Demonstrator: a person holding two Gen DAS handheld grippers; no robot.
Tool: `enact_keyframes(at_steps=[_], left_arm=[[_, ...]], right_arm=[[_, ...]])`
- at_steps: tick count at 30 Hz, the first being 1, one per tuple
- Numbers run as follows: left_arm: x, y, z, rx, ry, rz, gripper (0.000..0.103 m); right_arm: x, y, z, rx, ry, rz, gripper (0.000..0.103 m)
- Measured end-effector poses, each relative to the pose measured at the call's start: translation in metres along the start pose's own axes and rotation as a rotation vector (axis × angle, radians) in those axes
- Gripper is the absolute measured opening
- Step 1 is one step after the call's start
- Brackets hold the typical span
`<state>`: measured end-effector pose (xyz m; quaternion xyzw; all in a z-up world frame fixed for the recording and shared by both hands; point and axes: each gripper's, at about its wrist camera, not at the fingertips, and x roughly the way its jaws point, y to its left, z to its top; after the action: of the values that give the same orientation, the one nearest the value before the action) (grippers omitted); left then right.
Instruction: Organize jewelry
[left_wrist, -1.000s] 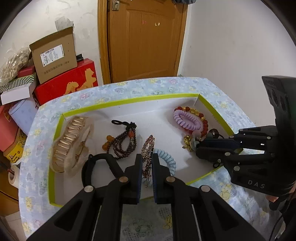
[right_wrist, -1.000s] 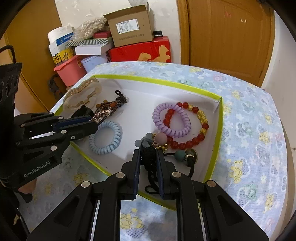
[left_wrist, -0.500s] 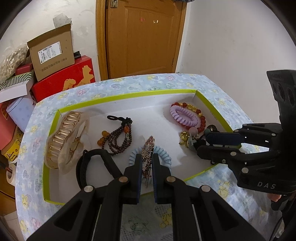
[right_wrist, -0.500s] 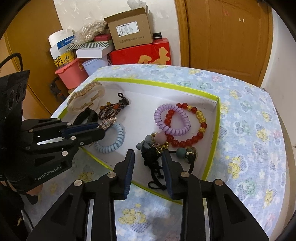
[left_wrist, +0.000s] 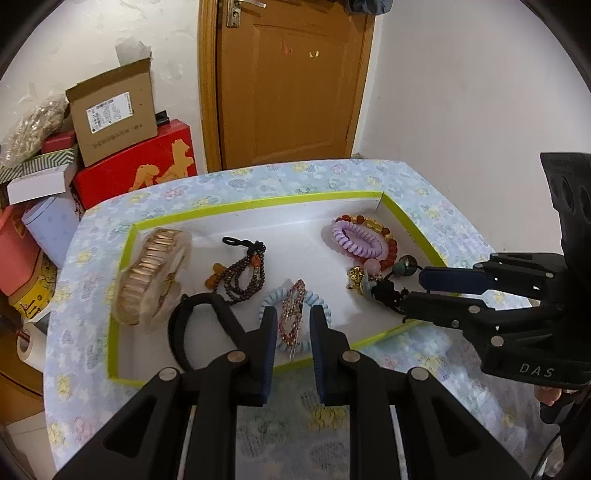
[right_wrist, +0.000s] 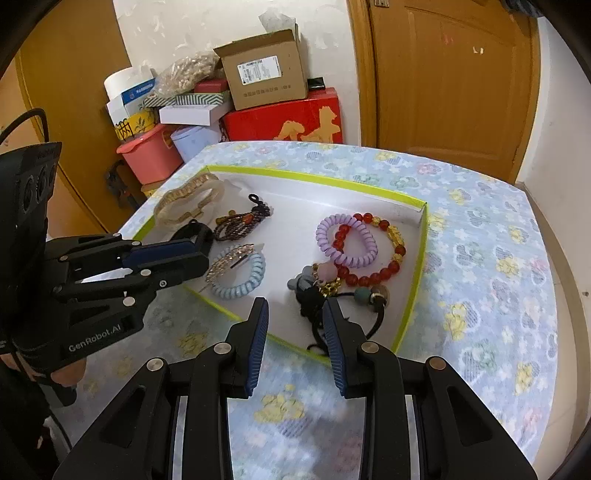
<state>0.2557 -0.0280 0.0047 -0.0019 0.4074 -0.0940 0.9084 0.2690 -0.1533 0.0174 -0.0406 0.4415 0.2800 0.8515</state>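
Note:
A white tray with a green rim (left_wrist: 258, 202) (right_wrist: 317, 179) holds the jewelry. My left gripper (left_wrist: 293, 325) is open over its near edge; the rhinestone hair clip (left_wrist: 291, 314) (right_wrist: 229, 264) lies between its fingertips on a blue coil hair tie (left_wrist: 317, 301) (right_wrist: 240, 286). My right gripper (right_wrist: 295, 314) (left_wrist: 413, 284) is open just behind a black cord with beads (right_wrist: 317, 291) (left_wrist: 384, 288). A purple coil tie (right_wrist: 345, 242) overlaps a red and gold bead bracelet (right_wrist: 384, 254). A brown bead bracelet (left_wrist: 243, 275) and a gold claw clip (left_wrist: 151, 277) lie at the left.
A black headband (left_wrist: 184, 325) lies in the tray's near left corner. The tray stands on a floral tablecloth (right_wrist: 480, 258). Cardboard and red boxes (left_wrist: 133, 147) are stacked past the table's left side. A wooden door (left_wrist: 288, 81) is behind.
Both grippers opened and drew back toward the tray's near edge. The left let go of the hair clip onto the blue coil tie. The right let go of the black beaded cord.

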Motion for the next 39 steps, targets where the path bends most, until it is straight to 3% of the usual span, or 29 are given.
enact_keyframes(at_steps=[8, 23, 29, 39], left_arm=[[-0.035, -0.008, -0.017, -0.008, -0.024, 0.027, 0.019], [-0.109, -0.038, -0.081, -0.023, -0.057, 0.099, 0.019], [-0.125, -0.047, -0.106, -0.026, -0.045, 0.142, 0.019], [-0.143, -0.052, -0.129, -0.054, -0.045, 0.137, 0.019]], right_arm=[[-0.032, 0.015, -0.024, 0.004, -0.028, -0.026, 0.032], [-0.093, 0.059, -0.091, -0.016, -0.054, -0.092, 0.037], [-0.109, 0.076, -0.113, -0.032, -0.062, -0.103, 0.037], [-0.122, 0.083, -0.13, -0.012, -0.071, -0.117, 0.037]])
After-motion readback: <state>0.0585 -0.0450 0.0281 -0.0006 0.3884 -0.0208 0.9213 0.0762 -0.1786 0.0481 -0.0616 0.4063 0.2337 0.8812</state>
